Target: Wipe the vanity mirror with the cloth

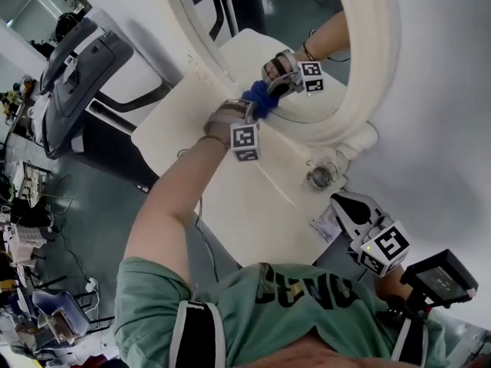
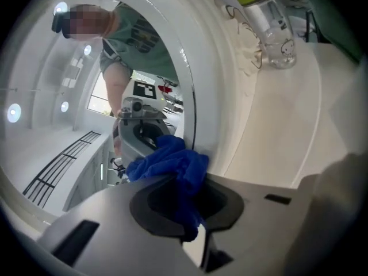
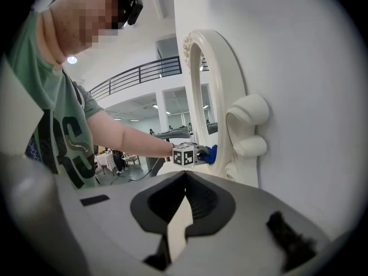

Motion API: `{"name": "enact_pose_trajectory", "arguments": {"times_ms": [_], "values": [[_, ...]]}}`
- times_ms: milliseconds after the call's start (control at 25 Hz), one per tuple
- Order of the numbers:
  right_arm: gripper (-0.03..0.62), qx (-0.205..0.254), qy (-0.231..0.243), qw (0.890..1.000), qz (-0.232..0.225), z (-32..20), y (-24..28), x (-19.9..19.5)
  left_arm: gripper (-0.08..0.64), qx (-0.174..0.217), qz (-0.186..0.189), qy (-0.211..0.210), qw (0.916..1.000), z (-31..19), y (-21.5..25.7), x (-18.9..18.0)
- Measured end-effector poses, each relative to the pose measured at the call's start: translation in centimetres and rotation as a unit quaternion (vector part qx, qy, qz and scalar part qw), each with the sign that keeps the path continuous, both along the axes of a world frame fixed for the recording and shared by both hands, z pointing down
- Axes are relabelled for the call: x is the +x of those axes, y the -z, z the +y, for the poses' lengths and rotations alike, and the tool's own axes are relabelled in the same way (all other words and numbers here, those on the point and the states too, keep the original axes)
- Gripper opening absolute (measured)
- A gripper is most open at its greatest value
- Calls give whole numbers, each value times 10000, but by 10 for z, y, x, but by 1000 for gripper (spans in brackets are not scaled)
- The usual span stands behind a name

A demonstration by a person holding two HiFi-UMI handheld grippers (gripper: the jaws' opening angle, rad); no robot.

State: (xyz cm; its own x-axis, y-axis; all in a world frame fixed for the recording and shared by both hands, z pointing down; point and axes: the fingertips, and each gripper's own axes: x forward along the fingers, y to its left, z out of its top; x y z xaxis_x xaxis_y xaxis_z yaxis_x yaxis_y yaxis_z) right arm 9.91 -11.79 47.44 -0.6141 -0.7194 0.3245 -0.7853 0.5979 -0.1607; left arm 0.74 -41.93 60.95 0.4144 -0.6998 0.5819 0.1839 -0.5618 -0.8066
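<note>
Surfaces at the vanity: white gloss, grey plastic, one soft cloth.
Cloth [image 1: 259,100]: blue, soft, fuzzy pile, matt, bunched in folds. Mirror [image 1: 253,6]: glass, flawless shine, sharp reflections. Frame [image 1: 368,67]: white, moulded, smooth, glossy with bright highlights along the curve. Table [image 1: 230,198]: white, smooth, low sheen. Wall [image 1: 437,129]: white, flat matt. Left gripper [image 2: 187,206] and right gripper [image 3: 183,203]: grey plastic shells, matt, smooth; darker matt inserts round the jaws. Jar [image 2: 276,33]: clear, glossy. Shirt [image 1: 253,313]: green knit fabric, matt, dark print on the chest.
</note>
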Motion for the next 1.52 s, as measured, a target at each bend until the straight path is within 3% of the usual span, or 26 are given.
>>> {"name": "enact_pose_trajectory", "arguments": {"times_ms": [80,160,280,440,600,680,920,1080,1200,1320,1520], "values": [[12,139,-6,9999,1,3,8,0,54,-359,-89,-37,9993,6,2,-2],[12,295,-56,9995,-21,8,19,4,54,-320,139,-11,9994,9,36,-4],[12,571,-119,9983,-49,13,41,14,54,292,923,28,9953,1,149,-3],[12,868,-129,9960,-179,11,46,25,55,1354,1865,-71,9730,-1,320,5],[12,1095,-129,9935,-290,11,57,28,55,2414,2168,-240,9456,22,460,18],[12,1161,-147,9925,-357,11,58,31,55,2638,2105,-295,9409,29,490,30],[12,1272,-175,9905,-494,8,66,30,55,2454,2010,-110,9483,22,496,49],[12,1166,-200,9917,-495,19,69,30,55,2742,2115,-72,9381,35,502,55],[12,1024,-175,9934,-493,16,57,29,55,3070,1773,-243,9347,37,480,57],[12,893,-110,9947,-499,14,50,21,55,2997,1511,-402,9411,41,432,58],[12,634,-20,9971,-429,17,47,8,55,2305,1305,-517,9629,60,311,57]]}}
